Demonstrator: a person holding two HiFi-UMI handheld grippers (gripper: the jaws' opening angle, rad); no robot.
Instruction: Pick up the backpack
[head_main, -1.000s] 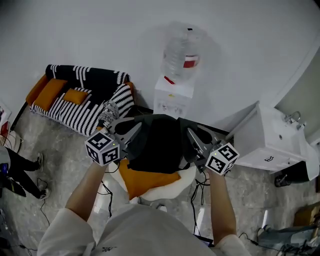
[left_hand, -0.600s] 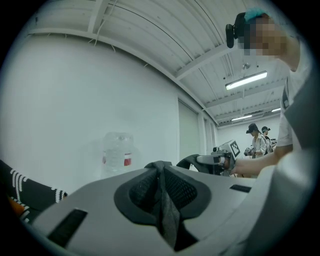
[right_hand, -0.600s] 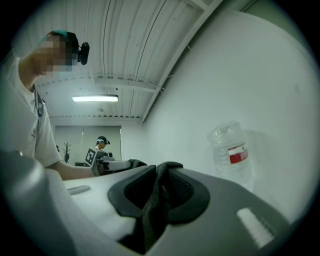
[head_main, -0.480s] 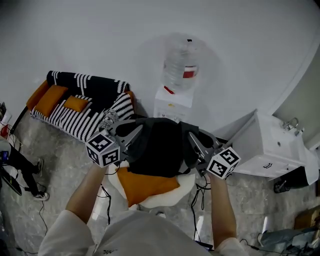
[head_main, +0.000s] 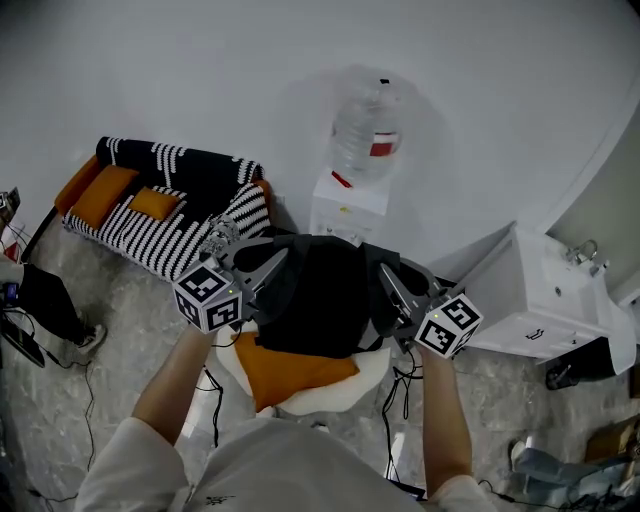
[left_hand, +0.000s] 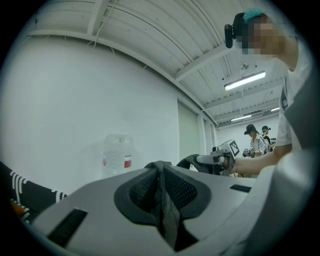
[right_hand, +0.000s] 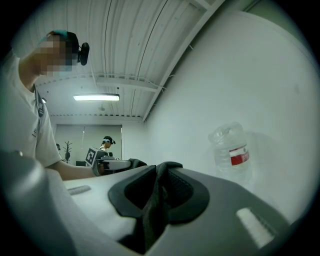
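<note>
The black backpack (head_main: 320, 295) hangs between my two grippers, above a white chair with an orange cushion (head_main: 298, 368). My left gripper (head_main: 268, 268) holds it at its left side and my right gripper (head_main: 385, 278) at its right. In the left gripper view the dark pads (left_hand: 142, 192) are shut on a black strap (left_hand: 169, 215). In the right gripper view the pads (right_hand: 182, 192) pinch a black strap (right_hand: 154, 205) the same way. Each gripper view shows the other gripper further off, both pointing level.
A water dispenser (head_main: 347, 205) with a large bottle (head_main: 367, 130) stands against the wall behind the backpack. A black-and-white striped sofa (head_main: 170, 215) with orange cushions is at the left, a white cabinet (head_main: 545, 290) at the right. Cables lie on the floor, and a person's legs (head_main: 50, 310) show at the left edge.
The grippers and the backpack have stayed in place. The person at the left edge of the head view has shifted position.
</note>
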